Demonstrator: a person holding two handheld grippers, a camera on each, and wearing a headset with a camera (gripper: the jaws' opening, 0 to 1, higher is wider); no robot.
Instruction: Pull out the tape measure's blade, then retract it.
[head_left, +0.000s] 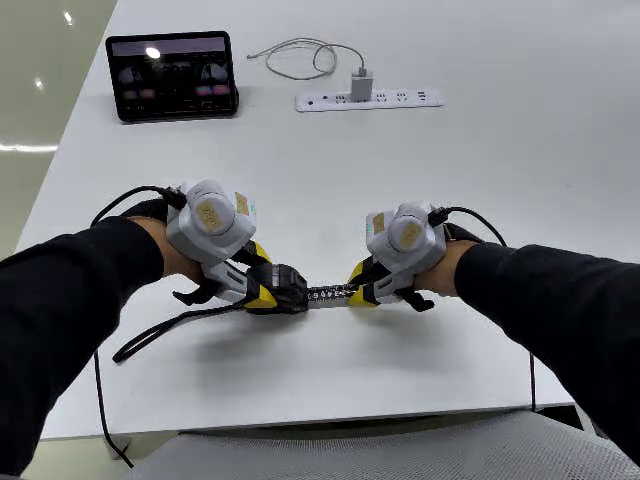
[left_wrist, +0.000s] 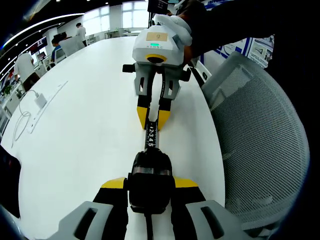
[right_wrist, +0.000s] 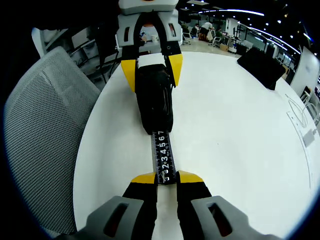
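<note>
Black chunky case (left_wrist: 150, 172) plus a thin printed blade (right_wrist: 161, 150), so the tape measure (head_left: 284, 288) is really two different things to handle. It sits on the white workbench (head_left: 430, 200) down at 6 o'clock in the head view, close to the near edge. The tablet (head_left: 172, 75) is way off at 11 o'clock and the power strip (head_left: 368, 99) with its charger (head_left: 361, 82) is around 12, both well apart from the action. The left gripper (left_wrist: 150, 182) has its yellow-tipped jaws clamped on the case's two flat sides. I reckon that's the right spot: the body looks rigid and compact, it's probably the heavy part, and broad faces shouldn't squirt out. The right gripper (right_wrist: 166, 178) has its jaws pinched together on the blade's free end, at 3 o'clock from the case. Only a short run of numbers shows between them, so I'd say the pull-out is barely underway. The blade is the fussy bit imo: thin, slick-looking, stiff lengthwise but likely to kink or twist if pulled off-axis. It's presumably spring-loaded too, so it'll want to snap back. Can't tell whether the end hook is inside the pinch. I'd pull dead in line with the case mouth and feed it back slowly rather than just letting go.
</note>
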